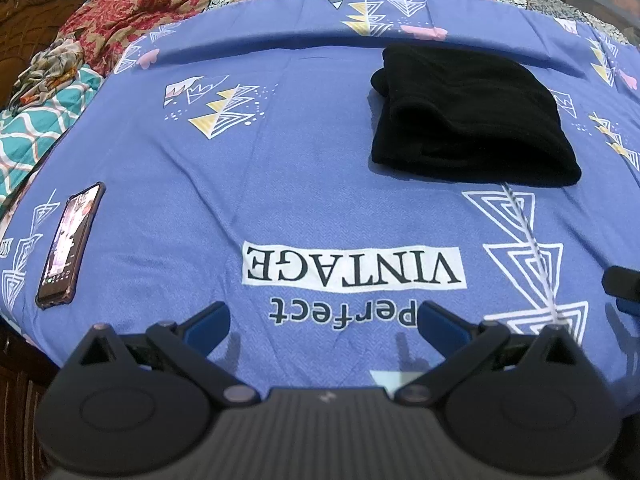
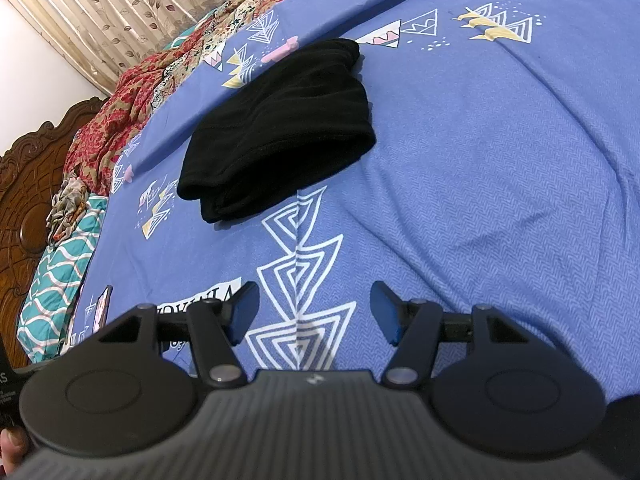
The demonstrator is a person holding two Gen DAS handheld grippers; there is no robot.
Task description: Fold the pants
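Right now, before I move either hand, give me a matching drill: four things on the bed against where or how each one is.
Things:
1. pants
2. phone
3. left gripper
4. red quilt

Places or states:
A. bunched along the far edge of the blue sheet
B. open and empty, over the "Perfect VINTAGE" print
C. folded into a black bundle on the sheet, clear of both grippers
D. flat, screen lit, near the sheet's left edge in the left wrist view

Pairs: 1-C, 2-D, 3-B, 4-A
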